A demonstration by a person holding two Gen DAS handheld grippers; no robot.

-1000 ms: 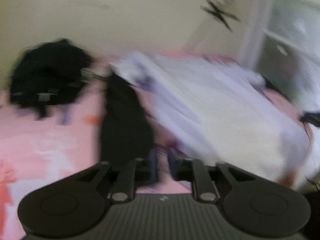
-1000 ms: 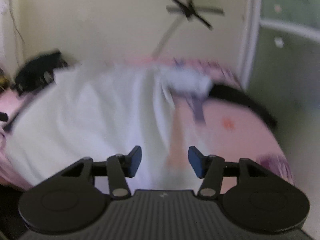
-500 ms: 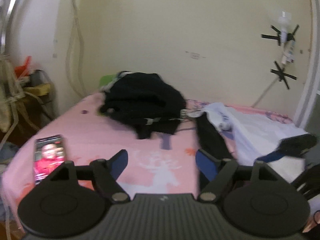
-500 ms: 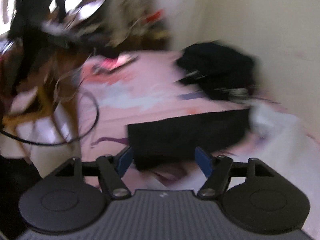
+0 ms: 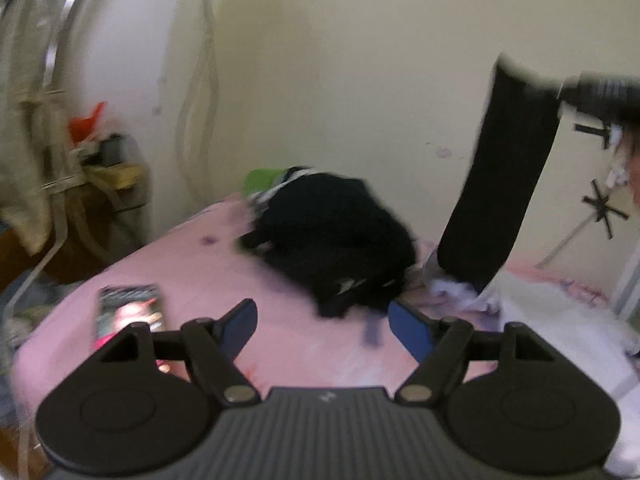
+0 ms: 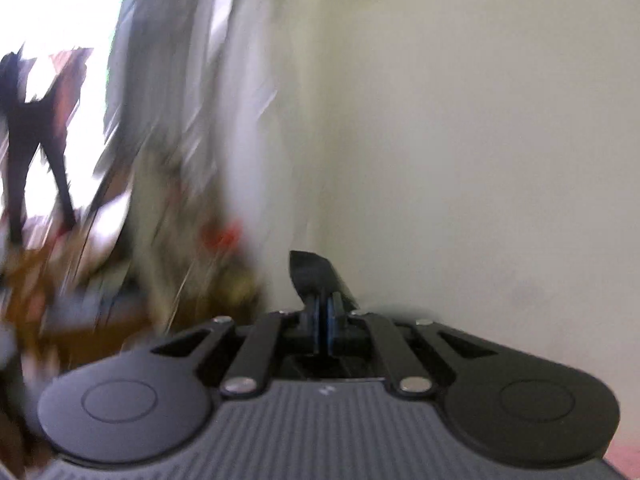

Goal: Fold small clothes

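Currently my right gripper (image 6: 323,322) is clenched on a corner of a black cloth (image 6: 316,272), the blue pads pressed together with fabric pinched between them. From the left wrist view that cloth (image 5: 500,184) hangs in a long dark strip in the air, its lower end just above the bed (image 5: 208,276) and close to the pale garments (image 5: 560,320) at the right. My left gripper (image 5: 322,326) holds nothing; its jaws stand wide, easing slightly inward, with only pink sheet between them. Beyond them a black pile (image 5: 336,240) lies unfolded near the wall, and a phone (image 5: 128,312) rests at the bed's left edge. Judged from this, the task is at an early stage: no neatly folded piece is visible, one garment is lifted for handling, and the pile and pale garments remain. The right view is heavily blurred, so I report nothing further from it.
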